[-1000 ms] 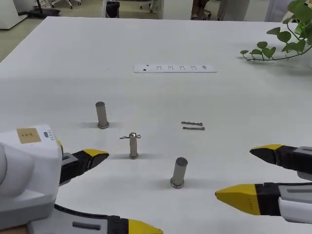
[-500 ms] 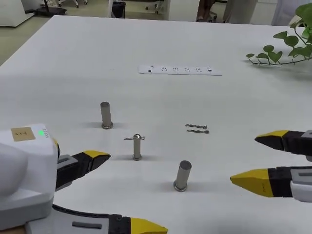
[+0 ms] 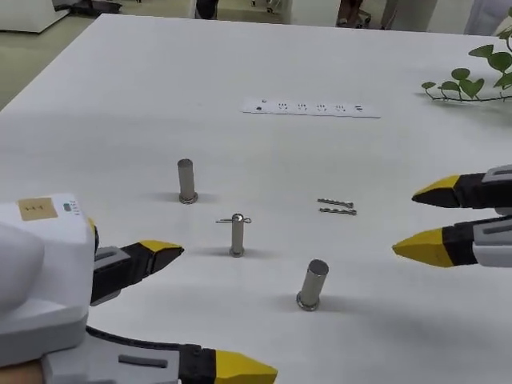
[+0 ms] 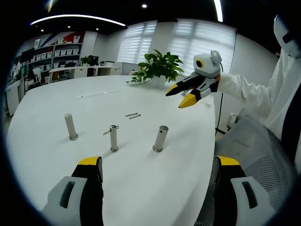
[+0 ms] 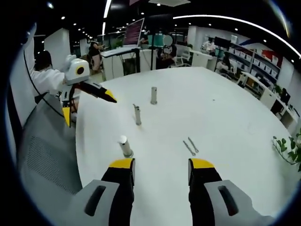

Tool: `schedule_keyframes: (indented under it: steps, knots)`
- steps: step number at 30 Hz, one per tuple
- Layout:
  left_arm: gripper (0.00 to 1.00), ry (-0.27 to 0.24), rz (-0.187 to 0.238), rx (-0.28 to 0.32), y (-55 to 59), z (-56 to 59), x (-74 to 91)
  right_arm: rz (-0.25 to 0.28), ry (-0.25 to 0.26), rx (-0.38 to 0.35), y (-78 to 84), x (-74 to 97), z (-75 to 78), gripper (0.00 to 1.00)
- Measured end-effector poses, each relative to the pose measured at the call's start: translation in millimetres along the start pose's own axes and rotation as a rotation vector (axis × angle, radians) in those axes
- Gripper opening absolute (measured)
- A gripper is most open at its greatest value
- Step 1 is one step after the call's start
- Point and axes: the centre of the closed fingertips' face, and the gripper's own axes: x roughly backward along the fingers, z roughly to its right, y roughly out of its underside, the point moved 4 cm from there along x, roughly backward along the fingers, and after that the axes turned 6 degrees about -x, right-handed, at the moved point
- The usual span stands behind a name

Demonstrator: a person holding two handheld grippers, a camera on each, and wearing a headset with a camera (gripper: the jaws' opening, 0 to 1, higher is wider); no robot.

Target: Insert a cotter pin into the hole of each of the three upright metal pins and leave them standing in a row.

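- My left gripper (image 3: 218, 312) hovers wide and empty, left of the middle pin (image 3: 237, 237).
- That pin holds its cotter (image 3: 230, 221); far pin (image 3: 186, 181) and near pin (image 3: 313, 283) stand bare.
- Loose cotters (image 3: 337, 207) lie right of it; my right gripper (image 3: 406, 223), spread empty, faces them, likely to pick one.

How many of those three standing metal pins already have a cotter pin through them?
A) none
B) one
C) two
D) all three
B: only the middle metal pin has a cotter pin through its top, while two loose cotter pins lie on the table.
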Motion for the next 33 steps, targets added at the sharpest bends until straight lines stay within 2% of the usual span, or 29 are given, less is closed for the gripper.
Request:
schedule_keyframes:
  steps: [8, 14, 17, 21, 25, 28, 33]
  knots:
    - [0.97, 0.006, -0.022, -0.009, 4.1, 1.1, -2.5, -0.055, -0.044, 0.071, -7.6, -20.2, 18.7, 0.36]
    - [0.97, 0.007, -0.034, -0.015, 5.9, 2.7, -2.3, -0.118, -0.069, 0.128, -7.7, -39.2, 31.4, 0.29]
    - [0.96, 0.006, -0.031, -0.01, 5.8, 2.9, -1.9, -0.139, -0.08, 0.134, -6.9, -48.7, 37.1, 0.25]
    - [0.96, 0.003, -0.029, -0.001, 6.1, 2.7, -1.2, -0.156, -0.092, 0.143, -6.1, -62.0, 43.8, 0.14]
    - [0.95, -0.005, -0.041, -0.015, 9.2, 1.1, -1.4, -0.193, -0.108, 0.152, -2.1, -73.3, 47.0, 0.13]
    - [0.94, 0.007, -0.058, -0.015, 12.0, 2.4, -2.0, -0.212, -0.111, 0.146, 0.4, -80.3, 50.8, 0.11]
    - [0.94, 0.021, -0.053, -0.013, 10.3, 4.7, -2.4, -0.255, -0.108, 0.161, 6.1, -90.1, 57.8, 0.07]
